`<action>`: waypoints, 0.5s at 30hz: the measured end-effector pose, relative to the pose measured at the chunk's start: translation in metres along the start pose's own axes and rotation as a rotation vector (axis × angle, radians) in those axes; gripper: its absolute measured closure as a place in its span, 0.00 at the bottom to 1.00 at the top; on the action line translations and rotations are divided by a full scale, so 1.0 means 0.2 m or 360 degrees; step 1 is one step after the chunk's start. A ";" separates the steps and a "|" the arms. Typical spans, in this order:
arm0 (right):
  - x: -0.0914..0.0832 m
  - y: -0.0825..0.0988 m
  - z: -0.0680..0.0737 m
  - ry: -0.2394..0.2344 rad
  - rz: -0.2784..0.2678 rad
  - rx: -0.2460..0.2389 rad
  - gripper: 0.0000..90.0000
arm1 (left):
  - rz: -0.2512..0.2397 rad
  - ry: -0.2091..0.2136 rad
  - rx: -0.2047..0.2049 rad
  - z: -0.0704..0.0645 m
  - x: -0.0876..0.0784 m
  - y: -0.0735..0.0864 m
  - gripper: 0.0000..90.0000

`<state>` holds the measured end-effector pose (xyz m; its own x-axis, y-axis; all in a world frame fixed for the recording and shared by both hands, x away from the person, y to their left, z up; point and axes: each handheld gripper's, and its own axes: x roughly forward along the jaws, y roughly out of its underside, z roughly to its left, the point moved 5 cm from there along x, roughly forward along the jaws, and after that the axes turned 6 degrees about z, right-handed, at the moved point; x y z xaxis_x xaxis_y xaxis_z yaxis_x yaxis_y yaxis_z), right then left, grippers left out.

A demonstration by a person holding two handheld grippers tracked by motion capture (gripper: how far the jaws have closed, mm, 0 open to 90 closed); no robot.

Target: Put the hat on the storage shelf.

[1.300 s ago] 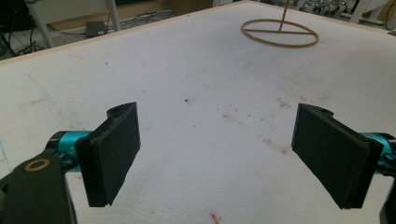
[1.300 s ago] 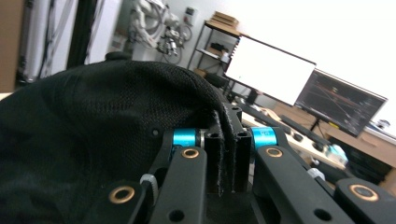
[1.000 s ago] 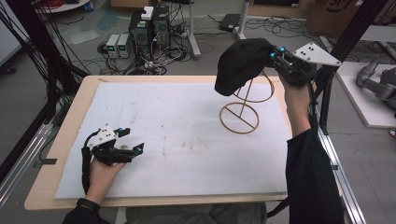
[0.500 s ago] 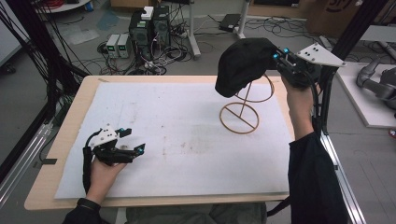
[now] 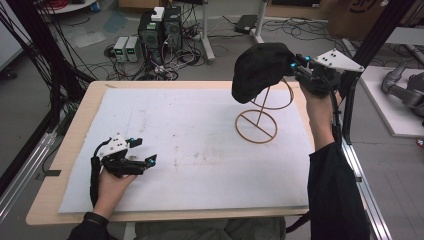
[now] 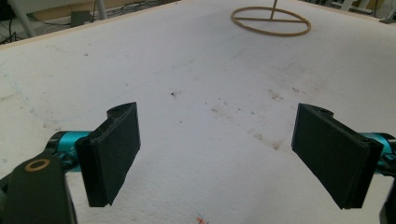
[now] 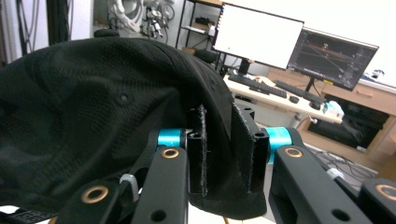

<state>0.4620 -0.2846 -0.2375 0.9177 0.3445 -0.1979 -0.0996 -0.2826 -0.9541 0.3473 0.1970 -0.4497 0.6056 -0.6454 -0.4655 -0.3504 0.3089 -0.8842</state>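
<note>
A black cap (image 5: 257,69) hangs in the air over a thin gold wire stand (image 5: 260,116) at the table's far right. My right gripper (image 5: 296,70) is shut on the cap's edge; in the right gripper view the black fabric (image 7: 93,112) is pinched between the two pads (image 7: 245,140). The stand's round base (image 6: 271,21) rests on the white mat. My left gripper (image 5: 142,152) lies low over the mat near the front left, open, with nothing between its fingers (image 6: 114,151).
A white mat (image 5: 190,145) covers most of the wooden table (image 5: 60,170). Computer boxes and cables (image 5: 155,30) lie on the floor beyond the far edge. A black frame post (image 5: 350,100) stands at the right side.
The cap and my right gripper have lifted slightly and shifted a little above the stand. The left gripper has stayed in place.
</note>
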 end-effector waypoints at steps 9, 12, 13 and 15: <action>0.03 0.02 -0.01 0.0067 0.0067 0.0057 0.70 | 0.0004 0.0004 0.0002 0.00 0.00 0.00 0.17; 0.05 0.04 -0.02 0.0109 0.0144 0.0037 0.73 | 0.0004 0.0007 -0.0001 0.00 0.00 0.00 0.17; 0.05 0.06 -0.02 0.0096 0.0173 0.0056 0.73 | 0.0009 0.0007 0.0001 0.00 0.00 0.00 0.17; 0.06 0.07 -0.03 0.0121 0.0210 0.0065 0.73 | 0.0009 0.0010 -0.0001 0.00 0.00 0.00 0.17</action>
<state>0.4734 -0.2902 -0.2521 0.9219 0.2379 -0.3059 -0.2354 -0.2835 -0.9296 0.3470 0.1967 -0.4502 0.5992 -0.6481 -0.4701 -0.3542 0.3120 -0.8816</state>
